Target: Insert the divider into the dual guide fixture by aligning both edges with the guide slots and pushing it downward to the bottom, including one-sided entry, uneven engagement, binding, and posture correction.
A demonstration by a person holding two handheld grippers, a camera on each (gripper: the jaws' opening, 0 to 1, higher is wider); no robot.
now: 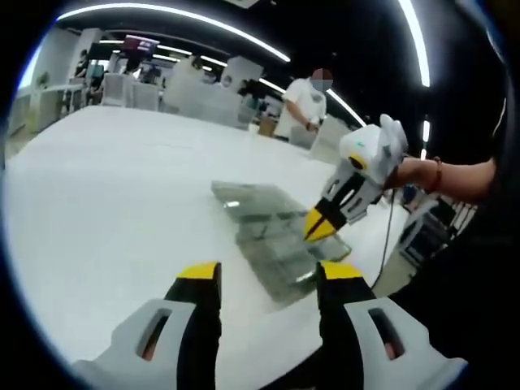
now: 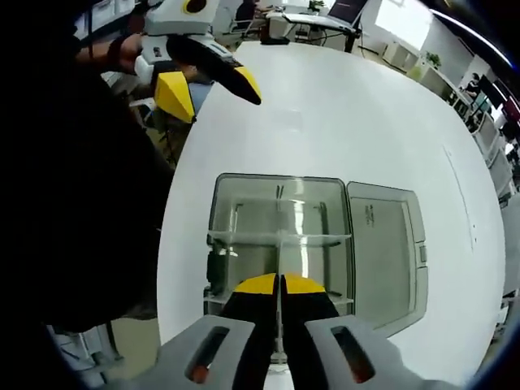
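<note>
White tabletop (image 2: 341, 114) is spreading wide under both views, round-edged and bare apart from the clear box (image 2: 280, 244) sitting near its rim. Beyond it, in the left gripper view, an open hall is showing under long ceiling light strips (image 1: 187, 24), with white desks and partitions (image 1: 195, 97) in rows and a person in a white shirt (image 1: 302, 106) standing at the table's far side.

The box is lying with its hinged lid (image 2: 386, 256) folded open flat beside it. Inside, a clear cross wall is running side to side across the tray. A thin clear divider (image 2: 279, 252) is standing on edge in the near half, its long axis running straight away from the right gripper (image 2: 280, 283) and meeting that cross wall at a right angle. The right gripper's yellow tips are pressing together on the divider's near top edge, pinching it; how deep the divider is sitting in its slots I cannot tell.

In the left gripper view the same box (image 1: 276, 236) is appearing as a long glassy rectangle angled away, with the right gripper (image 1: 318, 226) coming down onto it from the right, a hand (image 1: 406, 172) behind it. The left gripper (image 1: 268, 276) is hovering short of the box, its jaws spread wide and holding nothing. It is also showing in the right gripper view, left gripper (image 2: 207, 81) raised over the table edge.
</note>
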